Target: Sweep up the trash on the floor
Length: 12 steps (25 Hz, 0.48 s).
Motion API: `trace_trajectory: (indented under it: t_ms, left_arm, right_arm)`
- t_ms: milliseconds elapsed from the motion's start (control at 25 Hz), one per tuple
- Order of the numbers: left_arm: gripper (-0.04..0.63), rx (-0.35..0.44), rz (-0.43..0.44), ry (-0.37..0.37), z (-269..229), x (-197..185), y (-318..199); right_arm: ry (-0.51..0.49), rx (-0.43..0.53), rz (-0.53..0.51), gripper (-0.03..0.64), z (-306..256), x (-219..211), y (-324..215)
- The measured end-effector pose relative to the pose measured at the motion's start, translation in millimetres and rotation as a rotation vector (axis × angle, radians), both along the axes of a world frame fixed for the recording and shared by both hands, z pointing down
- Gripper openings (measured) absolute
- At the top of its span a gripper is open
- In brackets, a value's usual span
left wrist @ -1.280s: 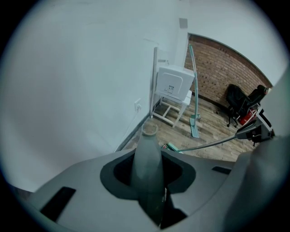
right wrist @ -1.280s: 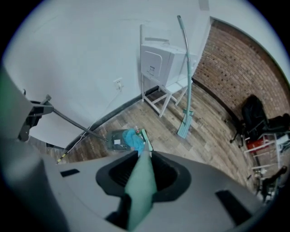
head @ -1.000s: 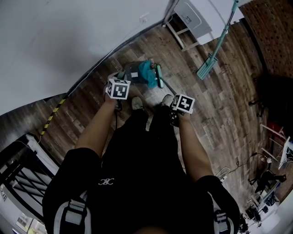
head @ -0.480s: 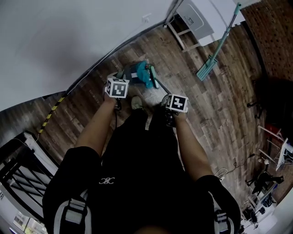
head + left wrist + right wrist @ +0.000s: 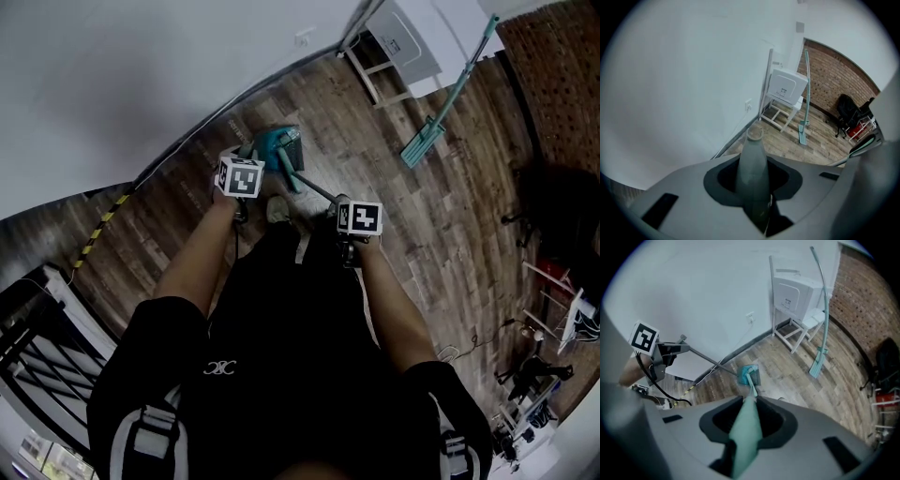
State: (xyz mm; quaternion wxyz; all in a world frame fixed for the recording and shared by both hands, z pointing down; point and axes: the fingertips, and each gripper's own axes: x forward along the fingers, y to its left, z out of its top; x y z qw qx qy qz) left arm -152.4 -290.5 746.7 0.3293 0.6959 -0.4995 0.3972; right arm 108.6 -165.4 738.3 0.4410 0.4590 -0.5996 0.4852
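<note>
A teal dustpan (image 5: 281, 147) sits on the wood floor by the wall, with the teal broom head (image 5: 750, 375) pressed at it. My left gripper (image 5: 241, 180) is shut on the dustpan's grey handle (image 5: 753, 159), whose rod slants down to the pan (image 5: 705, 357). My right gripper (image 5: 358, 221) is shut on the teal broom handle (image 5: 746, 427), which runs down to the pan (image 5: 314, 183). I cannot pick out any trash on the floor; the pan's inside is hidden.
A teal flat mop (image 5: 441, 103) leans on the wall beside a white stand (image 5: 403, 47). A black chair (image 5: 562, 197) and clutter are at the right. Yellow-black tape (image 5: 98, 230) marks the floor at the left. My white shoe (image 5: 277, 208) is just behind the pan.
The right gripper has drawn left and back, swinging the broom head across the floor into the dustpan. The left gripper has barely moved.
</note>
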Motion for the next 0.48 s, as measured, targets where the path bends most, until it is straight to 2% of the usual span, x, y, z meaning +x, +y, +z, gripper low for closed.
trace_trajectory:
  t_ms: [240, 480]
  left_arm:
    - [0.097, 0.0, 0.004, 0.003, 1.4, -6.1, 2.1]
    - [0.097, 0.019, -0.044, 0.056, -0.9, -11.1, 3.6]
  right_arm:
    - [0.08, 0.062, -0.131, 0.101, -9.4, -12.3, -0.4]
    - [0.109, 0.095, -0.13, 0.101, -30.9, 3.3, 4.9]
